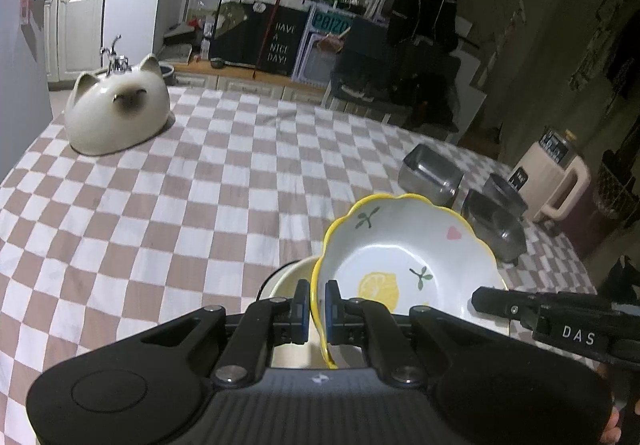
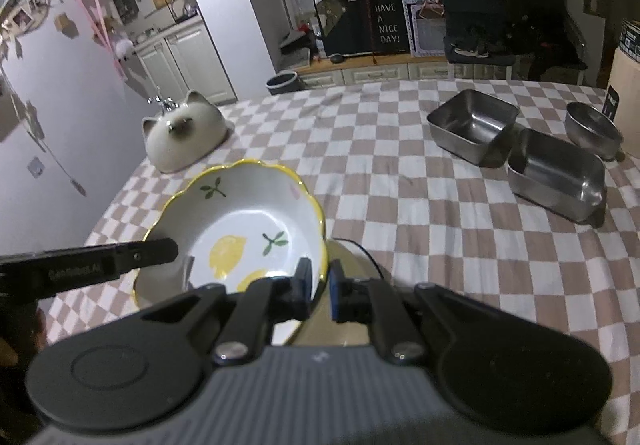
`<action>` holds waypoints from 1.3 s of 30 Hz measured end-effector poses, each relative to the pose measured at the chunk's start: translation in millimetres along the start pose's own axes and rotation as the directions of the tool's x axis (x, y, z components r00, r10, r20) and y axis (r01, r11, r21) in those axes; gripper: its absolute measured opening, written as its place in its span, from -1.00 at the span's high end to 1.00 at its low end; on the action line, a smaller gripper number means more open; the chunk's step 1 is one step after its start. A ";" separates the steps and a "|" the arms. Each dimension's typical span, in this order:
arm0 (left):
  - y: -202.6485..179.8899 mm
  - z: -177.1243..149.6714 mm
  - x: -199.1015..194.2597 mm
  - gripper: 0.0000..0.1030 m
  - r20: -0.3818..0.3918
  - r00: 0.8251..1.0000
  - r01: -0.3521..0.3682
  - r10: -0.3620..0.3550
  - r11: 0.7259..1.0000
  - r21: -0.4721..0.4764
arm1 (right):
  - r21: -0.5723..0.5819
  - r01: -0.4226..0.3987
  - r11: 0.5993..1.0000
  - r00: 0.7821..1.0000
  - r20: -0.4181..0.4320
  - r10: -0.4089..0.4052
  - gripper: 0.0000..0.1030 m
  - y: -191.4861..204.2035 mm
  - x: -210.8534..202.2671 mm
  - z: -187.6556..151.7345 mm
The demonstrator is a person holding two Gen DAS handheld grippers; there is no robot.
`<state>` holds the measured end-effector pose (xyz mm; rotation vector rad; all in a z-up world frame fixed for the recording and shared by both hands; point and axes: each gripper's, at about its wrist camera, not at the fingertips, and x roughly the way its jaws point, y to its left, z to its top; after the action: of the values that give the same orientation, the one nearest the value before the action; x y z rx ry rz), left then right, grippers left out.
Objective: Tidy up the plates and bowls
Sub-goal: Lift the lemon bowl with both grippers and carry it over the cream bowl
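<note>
Lemon bowl [image 1: 404, 257] (empty) tilts above a cream dish [image 1: 290, 277].

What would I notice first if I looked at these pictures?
The lemon bowl with its wavy yellow rim, up front, pinched on opposite sides by the left gripper and the right gripper. Next, the cat-shaped bowl lying upside down at the checkered tablecloth's far left.

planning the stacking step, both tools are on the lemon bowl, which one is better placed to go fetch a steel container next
Right, probably. The steel containers sit on the right tool's side of the table, in open view ahead of it. The left tool, clamped on the lemon bowl's other rim, would have to cross over the bowl.
</note>
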<state>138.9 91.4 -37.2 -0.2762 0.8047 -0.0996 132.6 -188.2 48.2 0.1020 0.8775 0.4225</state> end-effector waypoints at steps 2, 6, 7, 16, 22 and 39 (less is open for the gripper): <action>1.1 -2.2 4.8 0.81 -0.019 1.000 0.001 -0.001 1.000 -0.007 | -0.008 0.009 1.000 1.000 -0.012 -0.009 0.78 0.2 3.0 -1.3; 1.0 -4.8 12.6 0.80 -0.047 0.999 -0.013 0.013 1.000 0.000 | -0.021 0.028 0.999 0.999 -0.029 -0.029 0.78 0.6 6.9 -2.9; 1.0 -5.2 14.6 0.81 -0.053 0.999 -0.015 0.015 1.000 0.001 | -0.023 0.030 0.999 0.999 -0.030 -0.030 0.78 0.6 7.2 -3.2; -4.0 -12.6 31.4 0.80 -0.116 0.993 -0.032 0.036 0.999 0.035 | -0.023 0.059 0.998 0.997 -0.047 -0.060 0.79 -2.1 10.1 -3.9; -4.1 -16.0 42.6 0.76 -0.154 0.986 -0.056 0.064 0.997 0.053 | -0.052 0.073 0.996 0.995 -0.062 -0.076 0.79 1.4 13.4 -5.9; -0.7 -23.1 53.9 0.71 -0.217 0.970 -0.089 0.106 0.992 0.087 | -0.133 0.097 0.986 0.985 -0.127 -0.114 0.78 11.3 29.0 -12.0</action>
<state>159.4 75.6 -89.8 -0.1535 1.0321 -0.0689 136.2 -167.3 22.5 -0.0902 0.9820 0.3876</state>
